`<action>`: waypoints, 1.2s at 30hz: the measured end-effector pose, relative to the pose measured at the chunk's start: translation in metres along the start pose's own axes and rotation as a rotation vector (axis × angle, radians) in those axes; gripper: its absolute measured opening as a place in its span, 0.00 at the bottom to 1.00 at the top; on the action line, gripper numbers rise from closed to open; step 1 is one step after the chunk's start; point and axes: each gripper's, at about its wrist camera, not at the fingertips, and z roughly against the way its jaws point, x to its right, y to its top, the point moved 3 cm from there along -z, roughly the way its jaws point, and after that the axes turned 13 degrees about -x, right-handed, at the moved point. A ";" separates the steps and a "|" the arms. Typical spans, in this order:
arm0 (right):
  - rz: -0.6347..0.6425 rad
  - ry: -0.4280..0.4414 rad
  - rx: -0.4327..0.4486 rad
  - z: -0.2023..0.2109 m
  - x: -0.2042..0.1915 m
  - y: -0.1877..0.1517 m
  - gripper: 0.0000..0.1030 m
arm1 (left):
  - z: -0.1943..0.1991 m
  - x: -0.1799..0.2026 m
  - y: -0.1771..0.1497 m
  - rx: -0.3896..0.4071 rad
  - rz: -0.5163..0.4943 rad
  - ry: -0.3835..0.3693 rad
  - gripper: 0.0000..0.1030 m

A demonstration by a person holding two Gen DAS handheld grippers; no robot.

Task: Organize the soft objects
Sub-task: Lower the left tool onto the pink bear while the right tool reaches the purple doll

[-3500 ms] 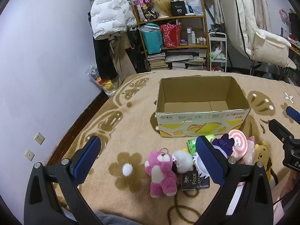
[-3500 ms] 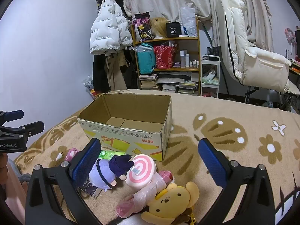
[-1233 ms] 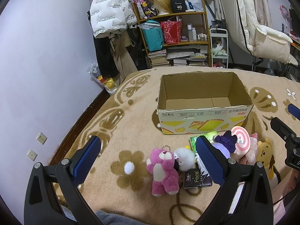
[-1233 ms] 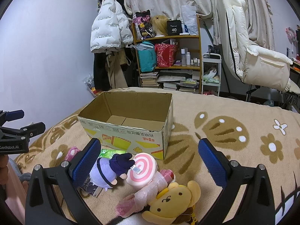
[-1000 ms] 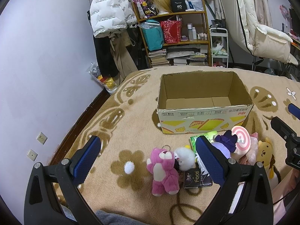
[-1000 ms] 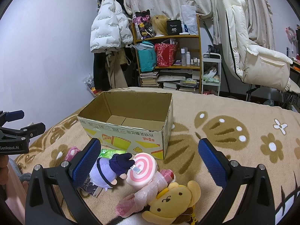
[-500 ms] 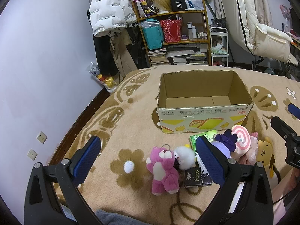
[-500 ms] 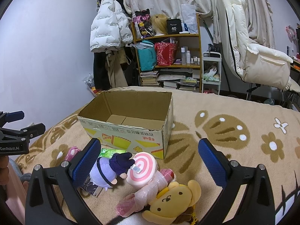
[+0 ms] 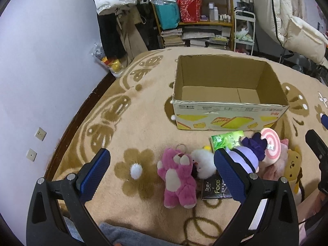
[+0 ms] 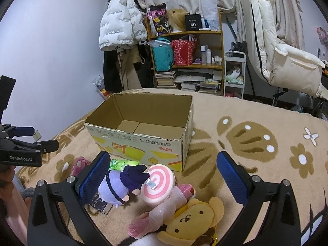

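An empty cardboard box (image 9: 229, 114) (image 10: 143, 145) stands open on the patterned blanket. In front of it lie a pink plush bear (image 9: 178, 178), a white fluffy toy (image 9: 203, 165), a purple doll (image 9: 246, 155) (image 10: 121, 182), a pink swirl lollipop plush (image 9: 270, 145) (image 10: 158, 181) and a yellow dog plush (image 10: 192, 219) (image 9: 293, 165). My left gripper (image 9: 162, 174) is open and empty, hovering above the pink bear. My right gripper (image 10: 164, 178) is open and empty, above the lollipop plush and purple doll.
A green packet (image 9: 227, 141) and a black "Face" pack (image 9: 215, 186) lie among the toys. A cluttered shelf (image 10: 186, 57), hanging coats (image 10: 121, 24) and a white chair (image 10: 283, 61) stand beyond the bed. The wall (image 9: 41, 71) runs along the left.
Both grippers stay open and nearly still. The left view has shifted slightly, with the box and toys sitting a little higher in frame.
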 end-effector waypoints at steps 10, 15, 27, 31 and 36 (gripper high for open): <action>-0.002 0.055 -0.117 -0.028 -0.015 0.011 1.00 | -0.034 -0.004 0.015 -0.151 0.030 -0.022 0.97; 0.023 0.072 -0.188 -0.048 -0.027 0.009 1.00 | -0.049 -0.003 0.016 -0.206 0.042 -0.039 0.97; 0.064 0.084 -0.271 -0.085 -0.047 0.009 1.00 | -0.095 -0.006 0.023 -0.334 0.093 -0.083 0.97; 0.059 0.085 -0.291 -0.094 -0.049 0.009 1.00 | -0.112 -0.003 0.023 -0.383 0.092 -0.082 0.97; 0.055 0.085 -0.314 -0.104 -0.048 0.006 1.00 | -0.123 -0.001 0.020 -0.421 0.087 -0.087 0.97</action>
